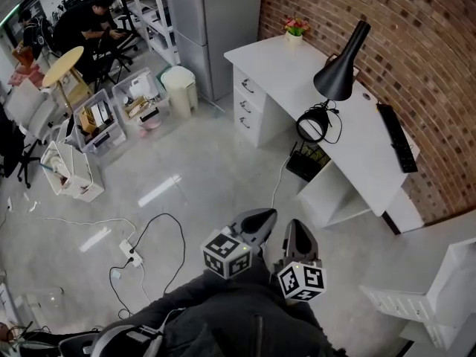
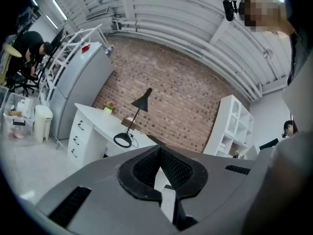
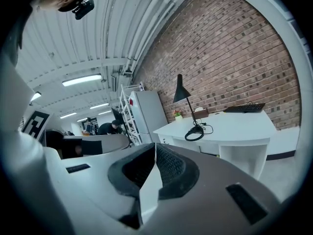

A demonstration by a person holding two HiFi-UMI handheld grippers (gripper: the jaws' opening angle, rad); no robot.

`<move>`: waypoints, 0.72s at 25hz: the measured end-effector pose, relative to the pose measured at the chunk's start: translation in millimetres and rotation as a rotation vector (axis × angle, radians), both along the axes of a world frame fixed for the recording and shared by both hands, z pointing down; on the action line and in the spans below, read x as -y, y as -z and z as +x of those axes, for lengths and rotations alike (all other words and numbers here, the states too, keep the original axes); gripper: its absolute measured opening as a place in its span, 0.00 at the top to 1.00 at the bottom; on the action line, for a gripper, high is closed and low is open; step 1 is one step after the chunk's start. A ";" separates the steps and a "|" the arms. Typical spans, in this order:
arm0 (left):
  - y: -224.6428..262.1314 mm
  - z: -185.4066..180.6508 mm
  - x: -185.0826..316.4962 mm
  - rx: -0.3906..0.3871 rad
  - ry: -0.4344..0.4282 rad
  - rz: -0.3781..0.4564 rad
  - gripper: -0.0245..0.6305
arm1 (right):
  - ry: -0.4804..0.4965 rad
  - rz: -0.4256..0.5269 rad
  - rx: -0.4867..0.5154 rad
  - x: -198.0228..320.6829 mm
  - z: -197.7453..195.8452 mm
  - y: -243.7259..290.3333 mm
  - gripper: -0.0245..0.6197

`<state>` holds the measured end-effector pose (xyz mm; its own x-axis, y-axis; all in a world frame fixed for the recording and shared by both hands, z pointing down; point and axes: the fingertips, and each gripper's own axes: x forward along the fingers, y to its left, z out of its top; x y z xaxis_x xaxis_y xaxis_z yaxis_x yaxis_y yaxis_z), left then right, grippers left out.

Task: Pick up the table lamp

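A black table lamp (image 1: pixel 336 80) with a cone shade and a ring-shaped base (image 1: pixel 313 124) stands on the white desk (image 1: pixel 297 62) against the brick wall. The lamp (image 2: pixel 138 109) shows ahead in the left gripper view, and the same lamp (image 3: pixel 185 102) stands to the right in the right gripper view. My left gripper (image 1: pixel 268 216) and right gripper (image 1: pixel 296 227) are held side by side over the floor, well short of the desk. Both are shut with nothing between the jaws.
A black keyboard (image 1: pixel 398 137) lies on the desk's right part and a small flower pot (image 1: pixel 295 30) at its far end. Cables and a power strip (image 1: pixel 131 253) trail on the floor. Storage bins (image 1: pixel 100 119), a white bin (image 1: pixel 179 88), a fridge (image 1: pixel 212 21) and seated people (image 1: pixel 85 21) are at left.
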<state>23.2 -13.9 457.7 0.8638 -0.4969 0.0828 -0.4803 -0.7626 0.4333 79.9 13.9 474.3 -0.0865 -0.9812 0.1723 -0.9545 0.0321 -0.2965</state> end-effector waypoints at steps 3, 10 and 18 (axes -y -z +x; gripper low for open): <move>0.6 11.7 20.2 0.003 -0.005 -0.007 0.95 | -0.026 -0.003 0.002 18.2 17.5 0.8 0.94; -6.8 36.0 65.4 -0.016 -0.028 -0.054 0.95 | -0.051 0.002 0.011 62.2 43.9 -1.7 0.94; -14.3 63.3 118.1 -0.011 -0.048 -0.065 0.95 | -0.077 0.011 0.044 113.3 74.1 -5.6 0.94</move>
